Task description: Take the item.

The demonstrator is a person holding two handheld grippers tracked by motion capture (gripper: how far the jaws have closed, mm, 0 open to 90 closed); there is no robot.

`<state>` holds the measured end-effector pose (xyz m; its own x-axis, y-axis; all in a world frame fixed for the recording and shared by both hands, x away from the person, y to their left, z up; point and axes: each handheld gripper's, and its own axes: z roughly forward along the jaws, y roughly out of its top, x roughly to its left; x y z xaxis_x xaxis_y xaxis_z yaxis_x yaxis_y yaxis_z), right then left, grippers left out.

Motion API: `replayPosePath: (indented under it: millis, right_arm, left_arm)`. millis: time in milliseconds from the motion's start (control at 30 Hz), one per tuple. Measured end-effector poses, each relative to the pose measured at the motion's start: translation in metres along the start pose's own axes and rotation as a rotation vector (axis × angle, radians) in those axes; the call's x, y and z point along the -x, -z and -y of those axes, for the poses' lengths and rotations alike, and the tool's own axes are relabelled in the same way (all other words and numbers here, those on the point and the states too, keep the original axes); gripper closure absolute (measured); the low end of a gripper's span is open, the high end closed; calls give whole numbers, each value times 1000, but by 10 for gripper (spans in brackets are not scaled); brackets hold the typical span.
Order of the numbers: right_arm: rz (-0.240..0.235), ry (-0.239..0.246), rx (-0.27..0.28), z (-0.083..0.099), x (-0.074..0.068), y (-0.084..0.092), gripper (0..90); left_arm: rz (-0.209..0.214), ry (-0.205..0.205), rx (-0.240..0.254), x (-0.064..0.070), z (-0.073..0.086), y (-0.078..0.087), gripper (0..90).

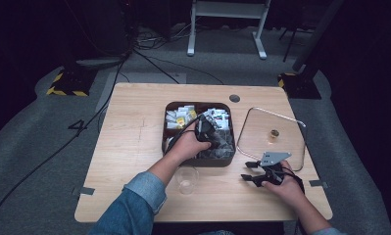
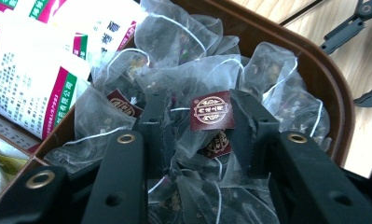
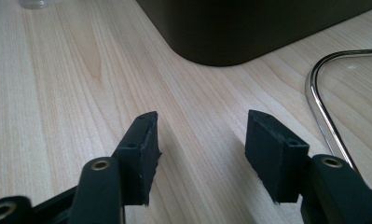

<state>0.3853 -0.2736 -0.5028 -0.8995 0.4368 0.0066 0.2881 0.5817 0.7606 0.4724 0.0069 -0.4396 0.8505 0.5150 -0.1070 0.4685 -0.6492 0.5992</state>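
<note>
One mesh tea bag [image 2: 193,135] stands upright between left gripper [image 2: 200,121] pads.

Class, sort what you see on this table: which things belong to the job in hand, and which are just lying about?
In the job:
- left gripper, its fingers around a mesh tea bag
- brown box holding the tea bags
- clear glass cup, near the box, probably the bag's destination

Lying about:
- glass lid, off to the side
- right gripper, open, holding nothing
- printed sachets

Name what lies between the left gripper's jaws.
A mesh tea bag with a dark red tag, one of the heap in the brown box, as the left gripper view shows.
</note>
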Motion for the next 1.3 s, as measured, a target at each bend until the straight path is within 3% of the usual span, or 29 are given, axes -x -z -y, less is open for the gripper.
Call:
replayPosePath:
  millis: [167,333,400,567,800,1300]
  right_arm:
    - [0,0,0,0,0,0,446]
    - [0,0,0,0,0,0,446]
    - [-2,0,0,0,0,0,447]
    - [-2,-2,1,0,0,0,447]
    - [-2,-3,1,0,0,0,447]
    - [0,-4,1,0,0,0,447]
  left_arm:
    - [-7,-6,-18,1,-1,-2,643]
    - [-34,-56,-47,6,0,-2,728]
    - [-31,-54,-43,5,0,1,794]
    - [-5,-34,-15,2,2,5,818]
    - [30,-19,43,2,3,15,819]
    - [83,8,228,-2,7,54,820]
